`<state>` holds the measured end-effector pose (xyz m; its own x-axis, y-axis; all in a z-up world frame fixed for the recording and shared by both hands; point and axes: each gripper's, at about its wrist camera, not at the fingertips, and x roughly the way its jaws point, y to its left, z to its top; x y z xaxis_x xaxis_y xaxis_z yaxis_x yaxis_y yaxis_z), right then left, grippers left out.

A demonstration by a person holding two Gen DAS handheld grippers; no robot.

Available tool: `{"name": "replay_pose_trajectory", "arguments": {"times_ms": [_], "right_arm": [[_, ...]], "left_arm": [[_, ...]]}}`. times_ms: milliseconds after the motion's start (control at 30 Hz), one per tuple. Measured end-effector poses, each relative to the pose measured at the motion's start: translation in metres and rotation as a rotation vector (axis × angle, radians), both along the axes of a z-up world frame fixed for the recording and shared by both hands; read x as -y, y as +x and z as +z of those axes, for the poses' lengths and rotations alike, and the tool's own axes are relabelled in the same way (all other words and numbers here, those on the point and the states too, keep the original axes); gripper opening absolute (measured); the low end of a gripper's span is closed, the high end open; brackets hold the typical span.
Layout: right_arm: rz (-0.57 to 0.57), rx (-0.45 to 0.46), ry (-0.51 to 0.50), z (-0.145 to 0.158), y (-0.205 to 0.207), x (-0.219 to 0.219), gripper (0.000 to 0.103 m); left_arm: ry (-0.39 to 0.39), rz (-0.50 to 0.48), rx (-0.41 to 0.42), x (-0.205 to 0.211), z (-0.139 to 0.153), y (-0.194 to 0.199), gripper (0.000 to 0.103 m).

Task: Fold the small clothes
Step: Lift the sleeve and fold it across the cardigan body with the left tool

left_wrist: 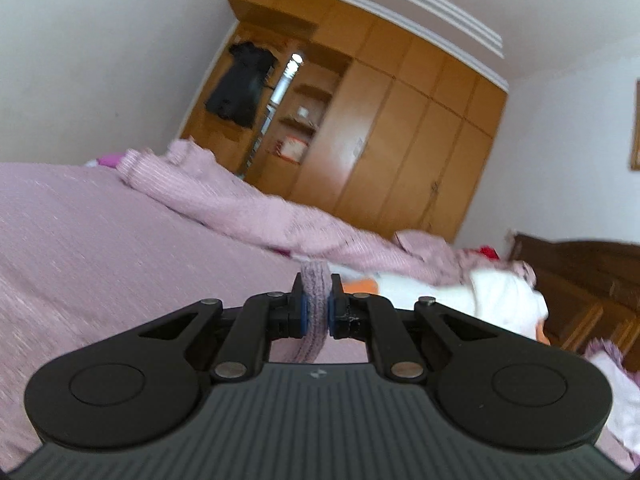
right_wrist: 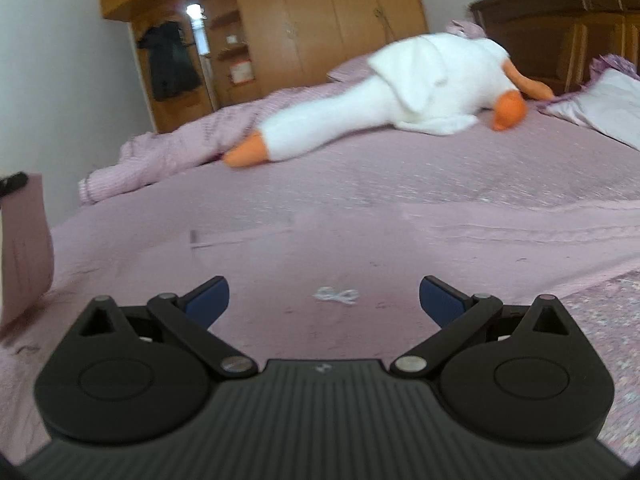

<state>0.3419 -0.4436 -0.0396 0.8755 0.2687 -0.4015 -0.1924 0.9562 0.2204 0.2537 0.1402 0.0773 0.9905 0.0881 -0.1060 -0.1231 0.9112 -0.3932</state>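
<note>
The left gripper (left_wrist: 316,308) clenches a mauve knit garment (left_wrist: 314,320) above the bed (right_wrist: 360,208) — the right gripper (right_wrist: 324,300) hangs released, jaws spread wide, near the plush goose (right_wrist: 400,92).

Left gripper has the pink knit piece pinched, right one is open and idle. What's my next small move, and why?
Probably bring the open right gripper left to the hanging pink knit garment and pinch its free edge. The left gripper is shut on that cloth, which dangles above the pink bedspread, so folding needs a second hold.

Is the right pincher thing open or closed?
Open. The right hand-held gripper has its blue pads spread wide apart, holding nothing, above the pink bedspread.
</note>
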Motion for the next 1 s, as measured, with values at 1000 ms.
{"name": "replay_pose_trajectory", "arguments": {"times_ms": [1000], "right_arm": [[-0.137,-0.051,0.085,0.021,0.037,0.090,0.103]], "left_arm": [[0.160,-0.230,-0.143,0.222,-0.060,0.100,0.010]]}}
